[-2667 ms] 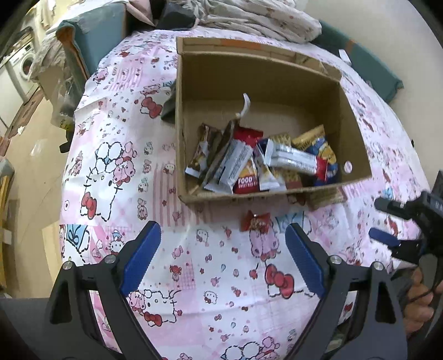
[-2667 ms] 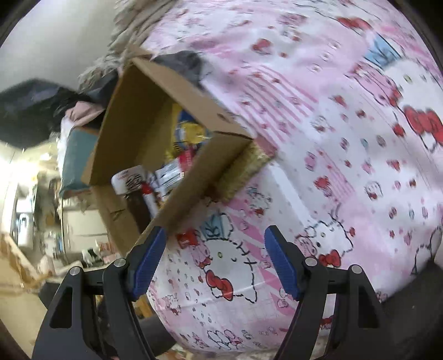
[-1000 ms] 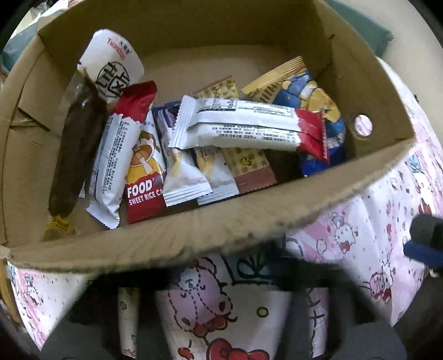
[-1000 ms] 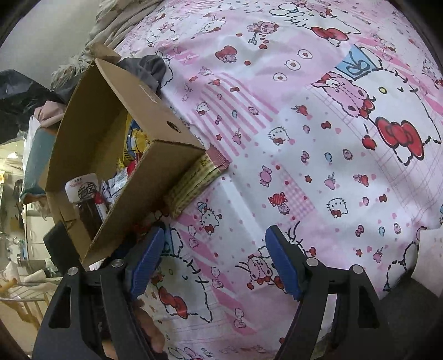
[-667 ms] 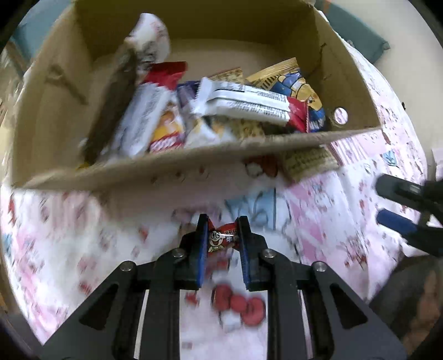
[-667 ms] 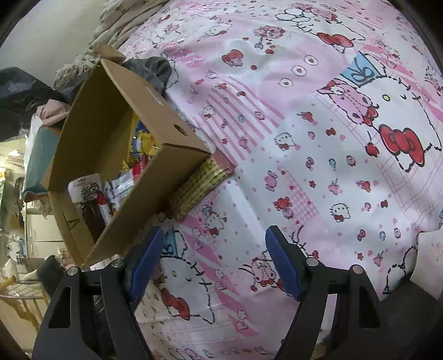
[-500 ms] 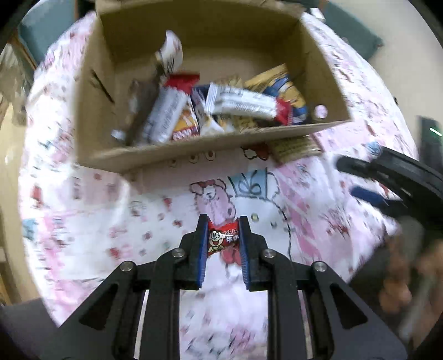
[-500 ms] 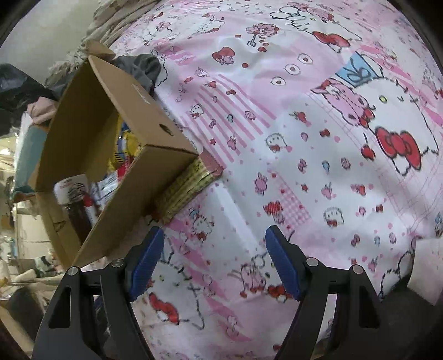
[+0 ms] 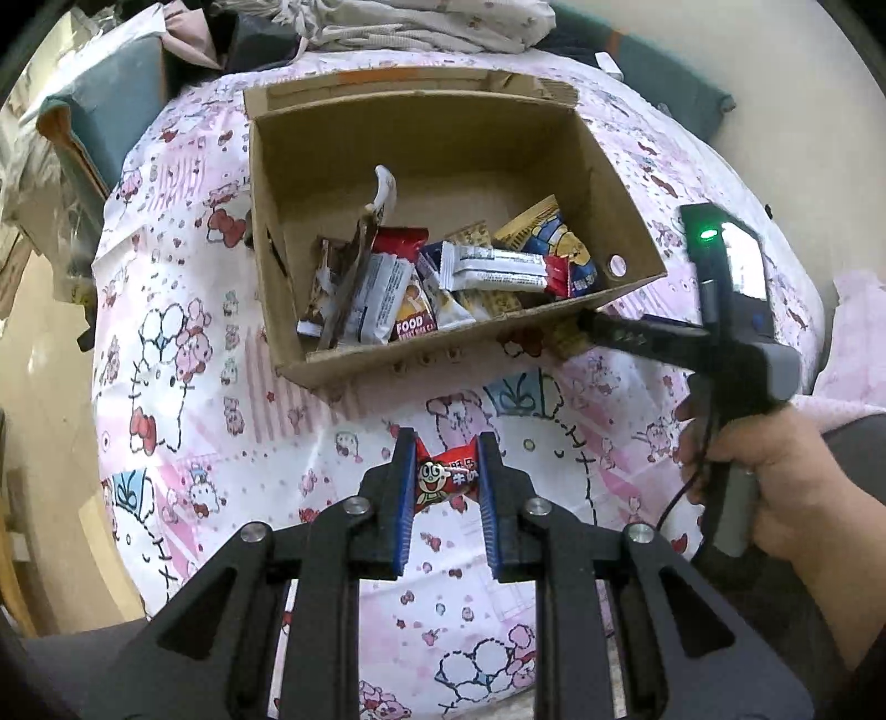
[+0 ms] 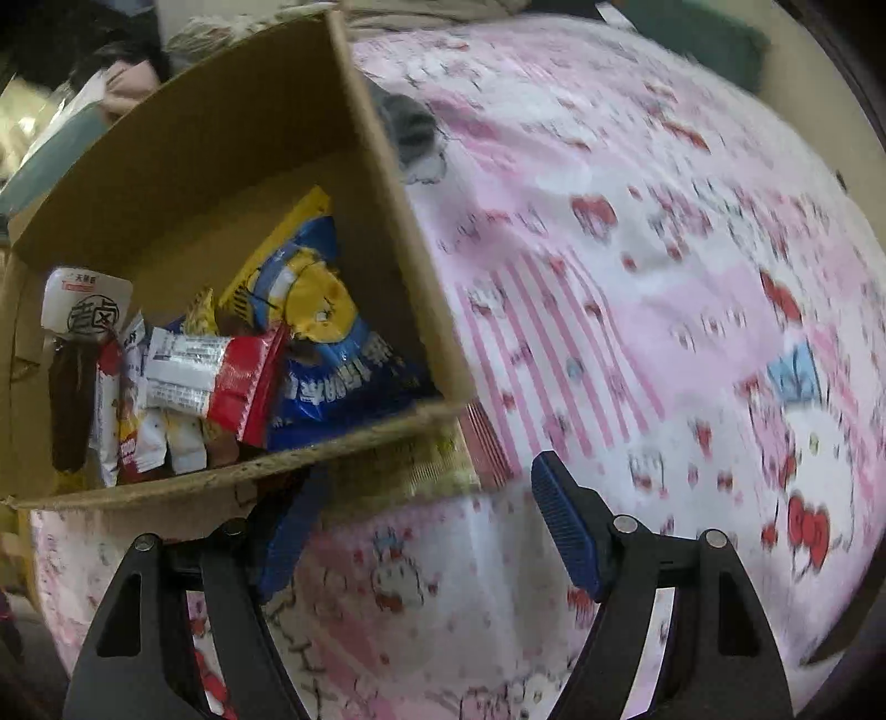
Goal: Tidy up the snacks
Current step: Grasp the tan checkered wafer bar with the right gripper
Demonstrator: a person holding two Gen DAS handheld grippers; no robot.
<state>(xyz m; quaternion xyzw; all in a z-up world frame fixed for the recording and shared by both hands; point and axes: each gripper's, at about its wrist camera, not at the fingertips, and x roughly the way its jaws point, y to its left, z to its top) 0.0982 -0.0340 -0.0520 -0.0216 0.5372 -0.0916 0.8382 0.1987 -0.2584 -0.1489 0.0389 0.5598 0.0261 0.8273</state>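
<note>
Snacks [image 9: 443, 282] in box [image 9: 288, 221]; box on tablecloth [image 9: 183, 387].

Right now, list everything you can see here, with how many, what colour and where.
Cardboard box: one, brown, open, on the pink cloth.
Snack packets in box: several, red, white, blue, yellow, brown; piled along its near wall.
Small candy packet: one, red, clamped in the left gripper.
Patterned packet: one, yellow-brown, on the cloth against the box's near right corner.
Cloth: one, pink and white cartoon print, covering the surface.
Bedding pile: pale, behind the box.
Left gripper: black, blue pads, shut.
Right gripper: black, blue pads, open over the patterned packet.
Hand: one, holding the right gripper.
</note>
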